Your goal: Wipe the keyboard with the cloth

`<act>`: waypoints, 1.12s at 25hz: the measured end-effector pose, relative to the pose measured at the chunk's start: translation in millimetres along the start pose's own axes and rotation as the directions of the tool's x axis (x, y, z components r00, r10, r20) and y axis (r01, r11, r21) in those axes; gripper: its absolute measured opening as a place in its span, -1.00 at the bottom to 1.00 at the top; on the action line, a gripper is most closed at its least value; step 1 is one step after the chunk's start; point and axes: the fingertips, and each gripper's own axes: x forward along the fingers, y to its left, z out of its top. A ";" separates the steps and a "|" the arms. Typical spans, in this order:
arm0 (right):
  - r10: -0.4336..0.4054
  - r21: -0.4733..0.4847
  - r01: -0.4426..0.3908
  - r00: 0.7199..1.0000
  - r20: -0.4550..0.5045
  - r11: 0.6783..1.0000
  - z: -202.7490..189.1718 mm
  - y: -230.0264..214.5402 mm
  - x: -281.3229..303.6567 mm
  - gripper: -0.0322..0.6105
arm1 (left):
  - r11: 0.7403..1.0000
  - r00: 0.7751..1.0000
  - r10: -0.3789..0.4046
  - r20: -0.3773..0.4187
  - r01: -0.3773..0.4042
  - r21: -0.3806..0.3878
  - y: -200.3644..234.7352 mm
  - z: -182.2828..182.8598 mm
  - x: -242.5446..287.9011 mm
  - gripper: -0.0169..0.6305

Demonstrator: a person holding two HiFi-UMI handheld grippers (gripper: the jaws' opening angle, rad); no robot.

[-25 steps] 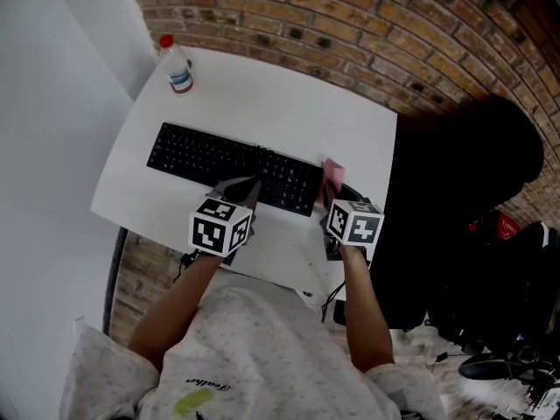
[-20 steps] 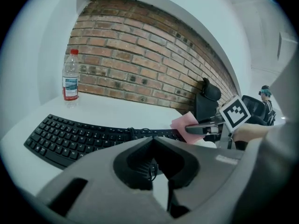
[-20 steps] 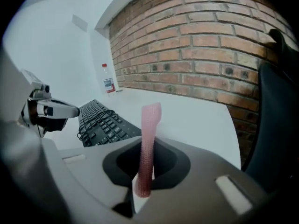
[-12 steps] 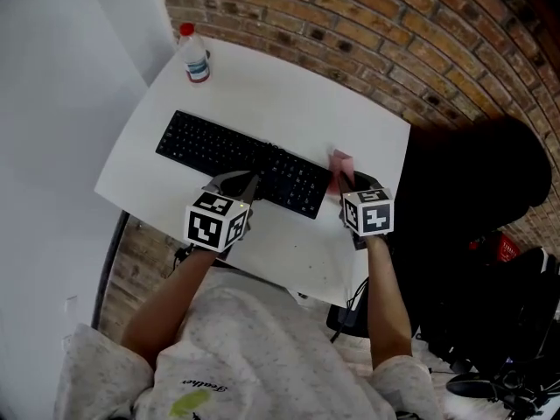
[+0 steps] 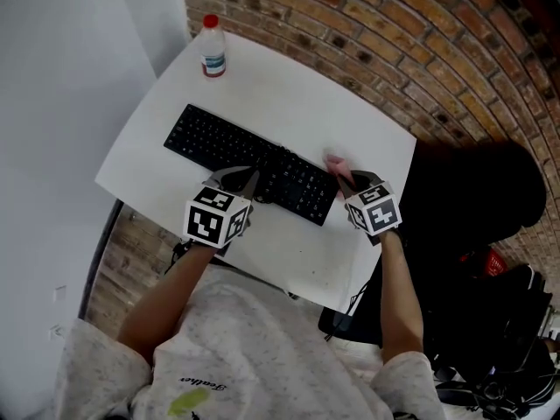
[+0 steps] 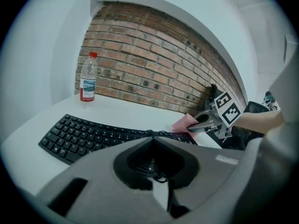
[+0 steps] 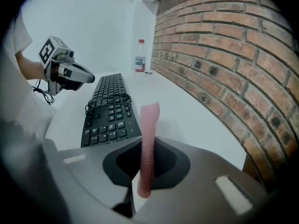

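Two things are hard to read: from the head view only a small corner of the pink nubbed cloth (image 5: pixel 334 160) peeks past the right hand-held gripper (image 5: pixel 343 178), and the label on the clear plastic bottle with a red cap (image 5: pixel 213 49) is too small to make out, as is how full the bottle is. We see the right hand-held gripper clenched on the cloth, which stands on edge between its jaws and sticks out ahead of them, just beside the right end of the flat black keyboard (image 5: pixel 229 151). The left hand-held gripper (image 5: pixel 248 182) has its jaws closed together on nothing, tips over the keyboard's near edge, close to a loop of thin black cable (image 7: pixel 108 101) lying on the keys. The keyboard lies across the white tabletop (image 5: pixel 289 94); the bottle stands upright at the far corner, well apart from both grippers.
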 end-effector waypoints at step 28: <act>0.118 0.024 -0.118 0.993 -0.010 0.993 76.4 35.0 51.8 -0.83 | 0.999 0.999 0.033 0.039 -0.031 -0.043 84.6 18.1 -30.7 -0.98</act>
